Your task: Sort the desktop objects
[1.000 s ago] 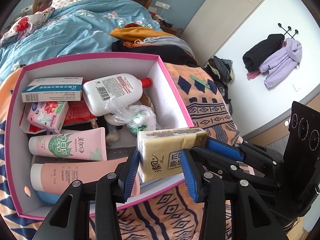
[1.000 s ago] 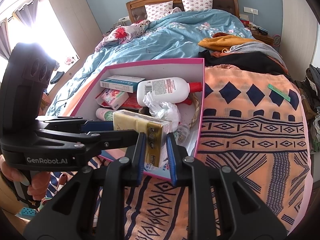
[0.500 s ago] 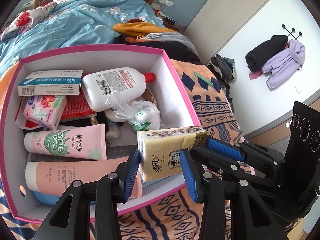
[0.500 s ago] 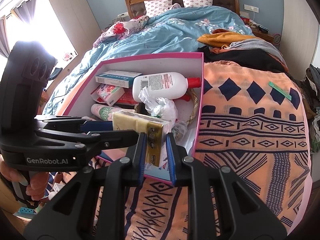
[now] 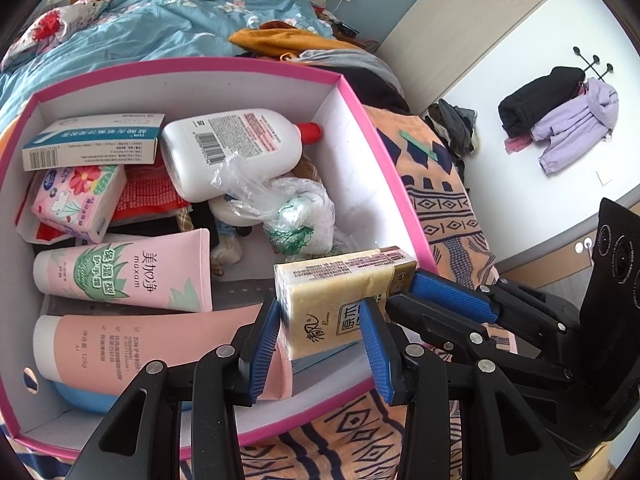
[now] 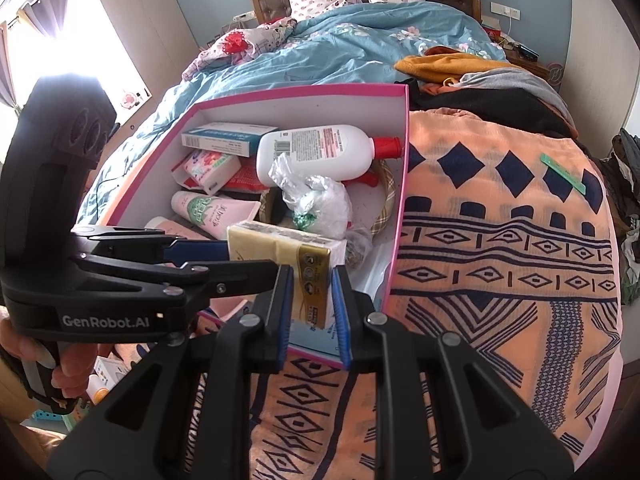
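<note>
A pink-rimmed cardboard box sits on an orange patterned blanket at the foot of a bed. From the left inside it: a white-and-teal carton, a floral tissue pack, a pink aloe-print tube and a plain pink tube below it. Toward the middle lie a white lotion bottle with a red cap and a crumpled clear plastic bag.

Over the box's near right corner, a yellow tissue pack hangs between two tools. The left gripper brackets the pack's near end; its left pad touches the wrapper, but whether the right pad presses cannot be told. The right gripper, reaching in from the right, is clamped narrowly on the pack's gold-printed end. In the right wrist view a hand grips the left tool's handle.

Farther right, a green strip lies on the blanket.
</note>
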### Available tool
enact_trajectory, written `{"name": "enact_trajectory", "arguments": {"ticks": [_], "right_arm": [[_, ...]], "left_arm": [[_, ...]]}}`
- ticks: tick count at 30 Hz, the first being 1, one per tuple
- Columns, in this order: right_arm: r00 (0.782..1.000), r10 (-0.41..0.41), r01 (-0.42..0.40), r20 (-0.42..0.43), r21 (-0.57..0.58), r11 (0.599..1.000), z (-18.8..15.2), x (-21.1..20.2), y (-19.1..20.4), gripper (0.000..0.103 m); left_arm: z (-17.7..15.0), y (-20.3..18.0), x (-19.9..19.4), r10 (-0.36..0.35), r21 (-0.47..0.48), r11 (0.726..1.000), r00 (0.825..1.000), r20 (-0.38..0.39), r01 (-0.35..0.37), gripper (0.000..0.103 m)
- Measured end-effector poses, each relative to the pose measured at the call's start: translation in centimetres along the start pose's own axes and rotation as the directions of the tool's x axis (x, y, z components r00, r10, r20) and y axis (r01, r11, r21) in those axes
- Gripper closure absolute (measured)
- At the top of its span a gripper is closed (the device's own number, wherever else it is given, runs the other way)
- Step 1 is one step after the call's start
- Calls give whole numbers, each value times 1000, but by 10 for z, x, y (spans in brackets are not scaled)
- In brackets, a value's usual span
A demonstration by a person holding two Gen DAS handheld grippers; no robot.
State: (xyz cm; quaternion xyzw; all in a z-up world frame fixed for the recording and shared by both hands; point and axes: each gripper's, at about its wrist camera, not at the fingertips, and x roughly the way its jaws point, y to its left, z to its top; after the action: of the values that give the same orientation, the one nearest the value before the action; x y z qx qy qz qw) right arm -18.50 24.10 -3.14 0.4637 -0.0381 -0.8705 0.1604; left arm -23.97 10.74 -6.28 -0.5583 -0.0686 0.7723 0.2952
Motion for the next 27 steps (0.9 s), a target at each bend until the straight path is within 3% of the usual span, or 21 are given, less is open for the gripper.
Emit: {"name": "enact_trajectory", "arguments": {"ticks": [13,27], "right_arm": [[1000,-17,18,-9,3,1000,-2,5,-1,80],[1000,3,-3,-11,2,1000,-2,8,6,80]], "left_arm": [[-1,2,8,12,-6,1000,1000,-11,-12,62],[-8,10,-11,-3,-6,1000,1000,27,3,61]]}}
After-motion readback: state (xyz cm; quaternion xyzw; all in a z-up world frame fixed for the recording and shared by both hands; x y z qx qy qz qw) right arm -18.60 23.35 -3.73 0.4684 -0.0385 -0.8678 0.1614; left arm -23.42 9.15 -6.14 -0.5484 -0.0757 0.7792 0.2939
